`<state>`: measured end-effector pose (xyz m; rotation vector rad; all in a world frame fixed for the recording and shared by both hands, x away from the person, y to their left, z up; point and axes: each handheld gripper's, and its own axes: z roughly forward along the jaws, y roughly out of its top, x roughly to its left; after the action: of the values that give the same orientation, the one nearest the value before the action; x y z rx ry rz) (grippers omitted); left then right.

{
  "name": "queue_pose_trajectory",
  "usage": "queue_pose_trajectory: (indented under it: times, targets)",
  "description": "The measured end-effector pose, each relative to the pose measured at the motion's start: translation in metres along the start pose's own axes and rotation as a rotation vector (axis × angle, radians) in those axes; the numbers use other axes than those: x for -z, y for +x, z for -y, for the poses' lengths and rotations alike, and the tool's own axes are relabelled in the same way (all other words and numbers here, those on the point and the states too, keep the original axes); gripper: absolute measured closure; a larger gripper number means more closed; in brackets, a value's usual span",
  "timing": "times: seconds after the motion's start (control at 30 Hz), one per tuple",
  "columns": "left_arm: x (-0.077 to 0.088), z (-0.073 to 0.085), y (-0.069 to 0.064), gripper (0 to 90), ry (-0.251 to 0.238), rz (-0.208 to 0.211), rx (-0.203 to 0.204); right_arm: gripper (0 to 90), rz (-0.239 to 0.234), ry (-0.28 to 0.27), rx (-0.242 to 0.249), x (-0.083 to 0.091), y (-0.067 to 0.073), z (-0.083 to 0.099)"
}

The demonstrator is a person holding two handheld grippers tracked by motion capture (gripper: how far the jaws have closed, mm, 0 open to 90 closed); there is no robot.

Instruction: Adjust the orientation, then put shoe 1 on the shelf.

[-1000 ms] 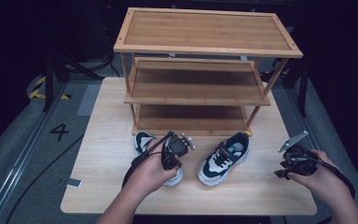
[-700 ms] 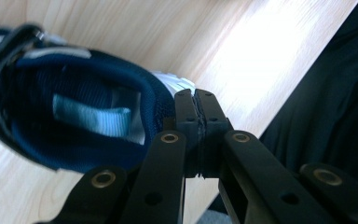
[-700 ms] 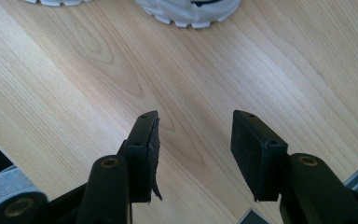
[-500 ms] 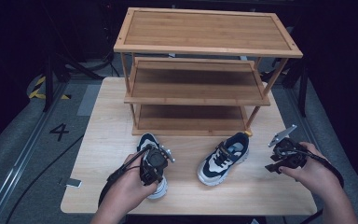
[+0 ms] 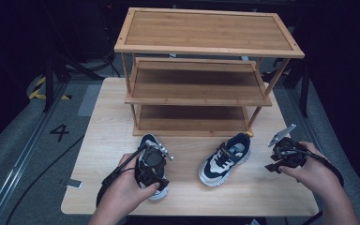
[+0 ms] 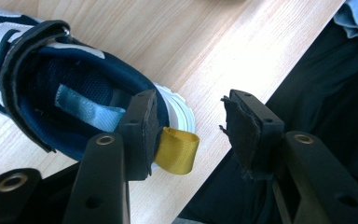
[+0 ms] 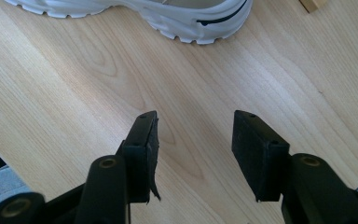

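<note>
Two navy-and-white sneakers lie on the wooden table (image 5: pixel 108 117). The left sneaker (image 5: pixel 149 141) points its toe at the rack, and my left gripper (image 5: pixel 153 176) hangs over its heel. In the left gripper view the jaws have just been opening and my left gripper (image 6: pixel 191 107) stands open. The sneaker's (image 6: pixel 51 88) yellow heel loop (image 6: pixel 177 149) lies loose beside one pad, pressed by neither. The right sneaker (image 5: pixel 225 159) lies at an angle in the middle. My right gripper (image 5: pixel 281 157) is to its right, open (image 7: pixel 196 121) over bare wood, with that sneaker's white sole (image 7: pixel 168 18) just ahead.
A three-tier wooden shoe rack (image 5: pixel 197 89) stands at the back of the table, its shelves bare. The table's front edge runs close under the left hand. A small pale tag (image 5: pixel 73 183) sits at the front left corner.
My left gripper pulled the left sneaker away from the rack toward the front edge, then opened and let go of the heel loop. My right gripper shifted slightly.
</note>
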<state>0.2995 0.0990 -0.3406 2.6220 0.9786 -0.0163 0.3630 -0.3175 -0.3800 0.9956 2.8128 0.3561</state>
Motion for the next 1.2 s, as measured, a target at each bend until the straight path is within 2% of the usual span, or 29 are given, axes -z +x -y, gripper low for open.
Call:
queue_pose_trajectory:
  times: [0.03, 0.07, 0.13, 0.2, 0.27, 0.3, 0.33, 0.4, 0.57, 0.63, 0.77, 0.8, 0.83, 0.87, 0.97, 1.1, 1.2]
  targets:
    - [0.000, 0.000, 0.000, 52.8, 0.000, 0.000, 0.000, 51.5, 0.000, 0.000, 0.000, 0.000, 0.000, 0.000]
    - [0.001, 0.000, 0.002, 50.1, 0.003, -0.027, -0.003, 51.4, 0.000, 0.003, 0.003, -0.001, 0.001, 0.000]
    - [0.002, 0.000, 0.004, 46.2, 0.025, -0.088, 0.019, 51.4, -0.001, 0.004, 0.005, -0.001, 0.001, 0.001]
    - [0.001, 0.000, 0.006, 47.0, 0.026, -0.094, 0.022, 51.4, -0.002, 0.002, 0.004, 0.000, 0.001, 0.001]
    - [-0.010, 0.001, 0.012, 46.5, 0.083, -0.036, 0.045, 51.4, 0.002, 0.002, -0.004, 0.000, 0.000, 0.003]
    - [-0.014, 0.001, 0.014, 46.4, 0.104, -0.029, 0.052, 51.3, 0.002, 0.002, -0.003, 0.000, -0.001, 0.003]
    - [-0.014, 0.001, 0.014, 46.4, 0.104, -0.029, 0.052, 51.3, 0.000, 0.003, -0.002, 0.001, -0.001, 0.003]
    - [-0.024, 0.000, 0.022, 47.9, 0.136, -0.015, 0.058, 51.3, 0.003, -0.003, -0.004, 0.001, 0.000, 0.003]
    - [-0.035, 0.000, 0.030, 49.9, 0.153, 0.023, 0.073, 51.2, -0.002, 0.008, -0.003, -0.003, 0.001, 0.004]
    - [-0.040, 0.000, 0.032, 51.3, 0.161, 0.029, 0.057, 51.1, -0.005, 0.007, -0.003, -0.003, 0.000, 0.005]
    - [-0.052, 0.002, 0.035, 57.3, 0.163, 0.076, 0.029, 50.7, 0.000, -0.001, -0.002, -0.002, 0.001, 0.006]
    - [-0.052, 0.002, 0.035, 60.5, 0.163, 0.076, 0.029, 50.7, 0.000, -0.001, -0.002, -0.002, 0.001, 0.006]
    - [-0.054, 0.002, 0.037, 60.5, 0.159, 0.106, 0.025, 50.6, 0.000, -0.003, 0.000, -0.002, 0.001, 0.006]
    - [-0.054, 0.001, 0.036, 64.8, 0.164, 0.113, 0.014, 50.6, 0.002, -0.003, 0.001, -0.002, 0.001, 0.005]
    - [-0.053, -0.001, 0.032, 70.7, 0.173, 0.104, -0.045, 50.5, -0.005, -0.004, 0.008, -0.002, 0.000, 0.006]
    - [-0.052, -0.005, 0.027, 72.4, 0.169, 0.089, -0.048, 50.3, 0.000, 0.005, 0.004, -0.007, -0.001, 0.006]
    - [-0.048, -0.006, 0.024, 72.4, 0.174, 0.099, -0.047, 50.3, -0.001, 0.006, 0.008, -0.007, 0.000, 0.005]
